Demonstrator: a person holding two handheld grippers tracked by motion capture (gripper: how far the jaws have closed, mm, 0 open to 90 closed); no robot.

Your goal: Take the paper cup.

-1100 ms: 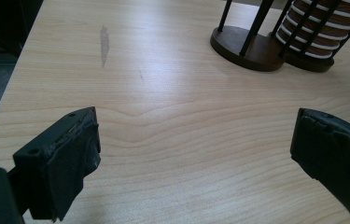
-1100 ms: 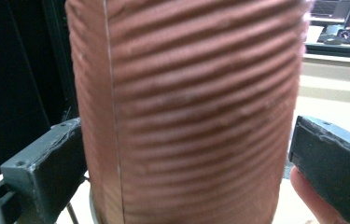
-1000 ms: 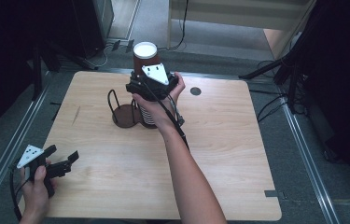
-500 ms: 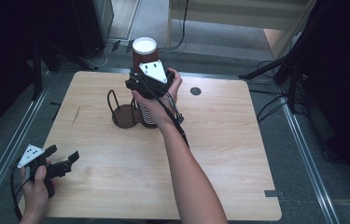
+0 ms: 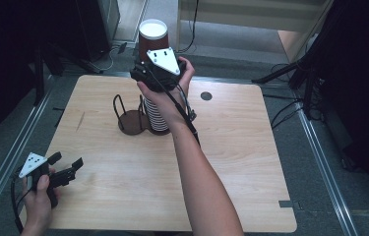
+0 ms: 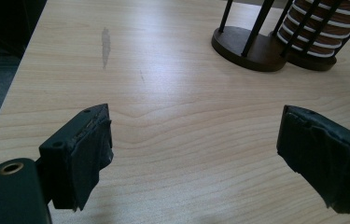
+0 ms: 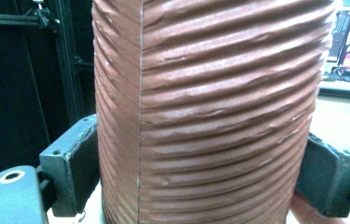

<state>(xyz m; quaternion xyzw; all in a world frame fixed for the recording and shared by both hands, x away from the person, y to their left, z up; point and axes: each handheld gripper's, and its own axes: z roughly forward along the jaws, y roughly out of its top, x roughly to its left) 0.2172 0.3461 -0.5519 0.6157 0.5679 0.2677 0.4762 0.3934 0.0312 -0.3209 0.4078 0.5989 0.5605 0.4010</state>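
A brown ribbed paper cup (image 5: 152,35) with a white inside is lifted above the stack of nested cups (image 5: 156,116), and my right gripper (image 5: 145,69) is shut on it. In the right gripper view the cup (image 7: 210,112) fills the frame, pressed between both pads. The stack stands in a dark wire cup holder (image 5: 128,118) near the table's far middle; the left gripper view shows the holder (image 6: 252,39) and the stack (image 6: 324,32) at its top right. My left gripper (image 5: 69,167) rests open at the table's near left, nothing between its fingers (image 6: 77,161).
The holder's left ring is empty, with thin upright wires. A small dark round hole (image 5: 206,96) sits in the wooden table (image 5: 251,167) right of the stack. My right forearm (image 5: 197,172) crosses the table's middle. Dark stands and cables surround the table.
My right gripper has risen with the brown cup, lifting it higher off the stack and a little toward the far edge. The left gripper has stayed put.
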